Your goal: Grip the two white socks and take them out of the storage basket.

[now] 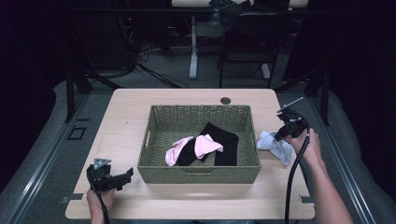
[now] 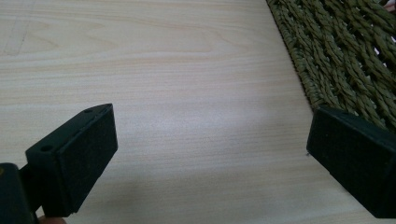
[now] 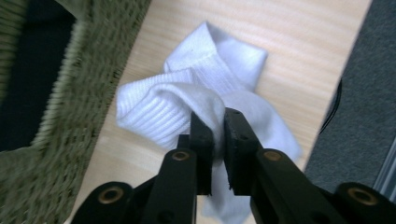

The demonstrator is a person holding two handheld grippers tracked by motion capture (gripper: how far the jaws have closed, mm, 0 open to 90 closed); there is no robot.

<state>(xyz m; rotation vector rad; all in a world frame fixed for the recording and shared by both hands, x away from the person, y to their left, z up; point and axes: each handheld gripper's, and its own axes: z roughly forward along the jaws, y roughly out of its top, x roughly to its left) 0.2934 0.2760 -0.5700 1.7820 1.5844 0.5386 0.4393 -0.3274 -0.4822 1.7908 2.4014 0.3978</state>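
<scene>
right gripper [image 3: 215,126] pinching white sock [image 3: 187,100], basket [image 3: 84,70] lying to its left | left gripper [image 2: 210,154] resting with jaws apart over desk [image 2: 187,93]

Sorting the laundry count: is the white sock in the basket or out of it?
Out. The white sock lies crumpled on the table beside the basket, pinched by the right gripper.

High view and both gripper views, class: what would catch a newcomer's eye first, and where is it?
First the woven basket in the middle of the table, with pink socks lying on black socks inside. Next, the white sock on the table to the right of the basket, pinched in the right gripper. The left gripper rests open at the basket's near left corner.
</scene>
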